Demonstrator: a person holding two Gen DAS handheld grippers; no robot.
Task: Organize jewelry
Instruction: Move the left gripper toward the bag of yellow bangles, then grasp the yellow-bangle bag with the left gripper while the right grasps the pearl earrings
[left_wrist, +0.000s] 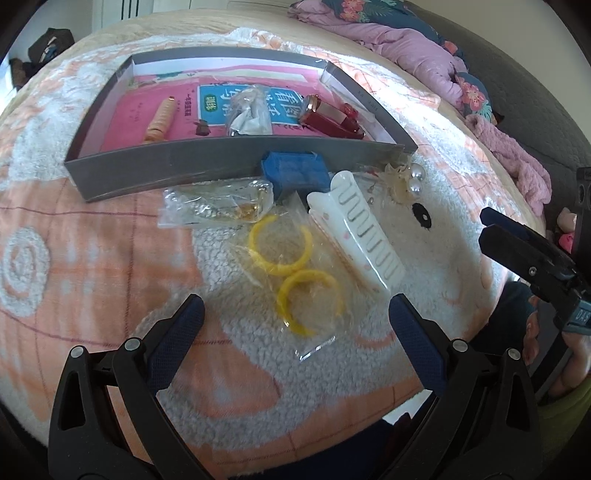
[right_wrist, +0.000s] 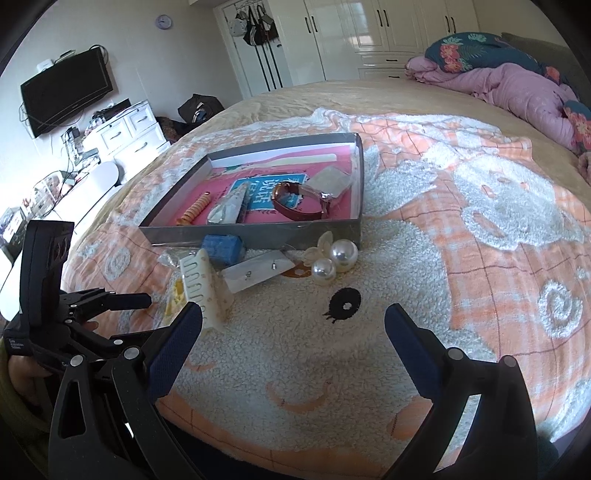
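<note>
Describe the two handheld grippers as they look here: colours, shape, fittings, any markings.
Both are built alike. The left gripper has two black plastic arms with triangular cutouts, silver round pivot pins, and fingers faced with dark blue textured pads. The right gripper shows the same black frame, silver pins and blue pads. Seen from the left wrist view, its body bears white lettering, too partial to read.

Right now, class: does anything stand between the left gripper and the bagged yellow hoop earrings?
Nothing visible does. The left gripper is open just short of the yellow hoop earrings, only bare blanket between.
</note>
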